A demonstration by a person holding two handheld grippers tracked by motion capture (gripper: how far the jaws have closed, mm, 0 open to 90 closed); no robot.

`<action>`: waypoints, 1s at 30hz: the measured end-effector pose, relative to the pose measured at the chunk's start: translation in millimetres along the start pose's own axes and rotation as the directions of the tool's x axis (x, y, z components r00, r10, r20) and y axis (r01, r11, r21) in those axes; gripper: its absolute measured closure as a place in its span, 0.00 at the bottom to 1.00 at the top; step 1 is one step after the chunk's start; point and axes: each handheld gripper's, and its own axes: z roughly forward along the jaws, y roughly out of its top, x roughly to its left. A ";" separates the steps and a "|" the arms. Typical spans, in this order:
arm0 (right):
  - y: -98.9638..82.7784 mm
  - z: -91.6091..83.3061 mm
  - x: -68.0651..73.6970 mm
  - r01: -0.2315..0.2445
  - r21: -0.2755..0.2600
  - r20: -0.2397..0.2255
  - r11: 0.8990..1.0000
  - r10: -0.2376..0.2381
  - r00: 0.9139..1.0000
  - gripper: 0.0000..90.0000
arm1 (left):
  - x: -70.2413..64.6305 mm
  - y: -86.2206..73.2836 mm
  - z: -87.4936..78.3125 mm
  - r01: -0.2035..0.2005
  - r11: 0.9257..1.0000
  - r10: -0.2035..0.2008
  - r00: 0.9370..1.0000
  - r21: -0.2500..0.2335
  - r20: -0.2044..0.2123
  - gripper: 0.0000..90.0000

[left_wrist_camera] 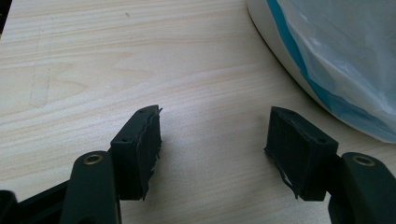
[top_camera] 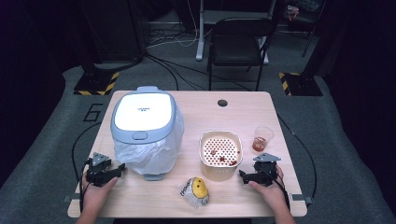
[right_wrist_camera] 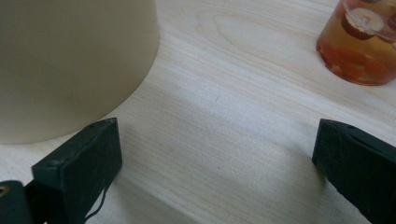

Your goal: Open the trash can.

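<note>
Both grippers rest released on the table, likely parked ready to start. The left gripper sits at the bin's eight o'clock, empty. The right gripper waits at the strainer bowl's four o'clock; beyond it, at one o'clock, stands the cup

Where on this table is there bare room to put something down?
Free: the far stretch from the bin to the table's right edge, and the near-left corner by the left gripper. Crowded: the near middle and right, with wrapped packet, beige strainer basket, cup and right gripper.
</note>
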 end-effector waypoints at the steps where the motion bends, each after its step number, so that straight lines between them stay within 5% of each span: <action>1: -0.3 -0.6 1.0 -0.016 0.002 -0.002 1.000 0.016 1.000 0.01 | -0.6 -0.2 0.5 0.006 1.000 -0.006 1.000 -0.007 -0.002 0.39; 9: -0.1 -0.4 1.0 -0.016 0.001 0.000 1.000 0.016 1.000 0.01 | -0.5 1.0 -3.7 0.006 1.000 -0.006 1.000 0.018 0.019 0.44; 15: 0.0 -0.3 1.6 -0.017 -0.003 0.005 1.000 0.017 1.000 0.02 | -9.5 9.6 -27.0 -0.008 1.000 0.008 0.999 0.005 0.049 0.62; 19: 1.7 -4.8 5.6 -0.020 0.010 0.011 1.000 0.020 1.000 0.17 | -19.4 17.3 -44.0 -0.035 0.999 0.035 0.995 -0.006 0.093 0.74; 22: 3.6 -7.5 10.3 -0.022 0.022 0.012 1.000 0.021 1.000 0.20 | -27.6 19.1 -54.5 -0.048 0.999 0.047 0.987 0.002 0.157 0.81; 30: 8.0 -20.9 14.7 0.006 0.022 -0.006 1.000 -0.006 1.000 0.29 | -49.1 17.8 -56.6 -0.060 0.998 0.063 0.970 -0.019 0.233 0.82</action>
